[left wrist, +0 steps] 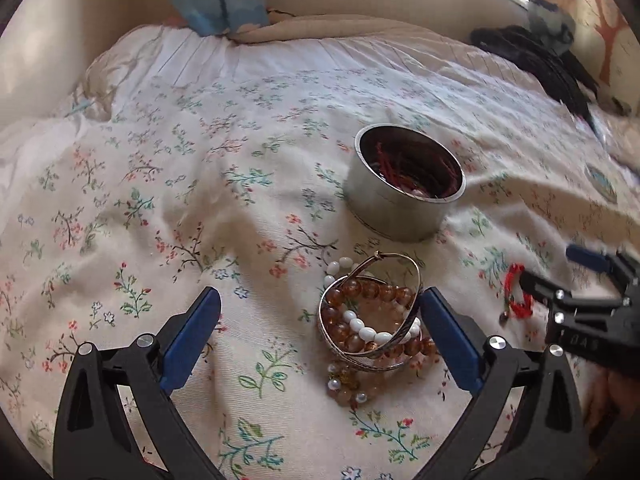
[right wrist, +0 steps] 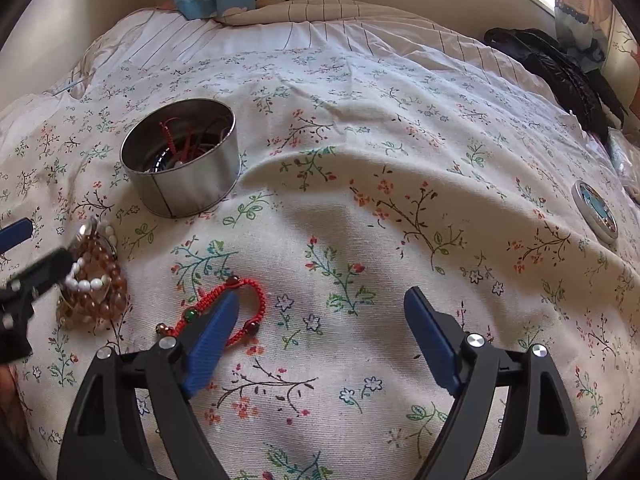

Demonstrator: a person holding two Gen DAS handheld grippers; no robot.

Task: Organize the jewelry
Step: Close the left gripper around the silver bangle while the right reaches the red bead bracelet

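On the bed's flowered quilt (right wrist: 400, 160), a round tin (left wrist: 404, 192) already holds some red cords. The left claw (left wrist: 320, 320) is spread wide and empty, its right finger touching a heap of bracelets (left wrist: 368, 320): amber beads, white beads and a metal bangle. The right claw (right wrist: 320, 328), also wide open and holding nothing, hangs over a red cord bracelet (right wrist: 240, 292), one finger across it. The pick-up seems to be the step in hand; next, a claw would need to straddle its piece, close, and carry it to the tin.
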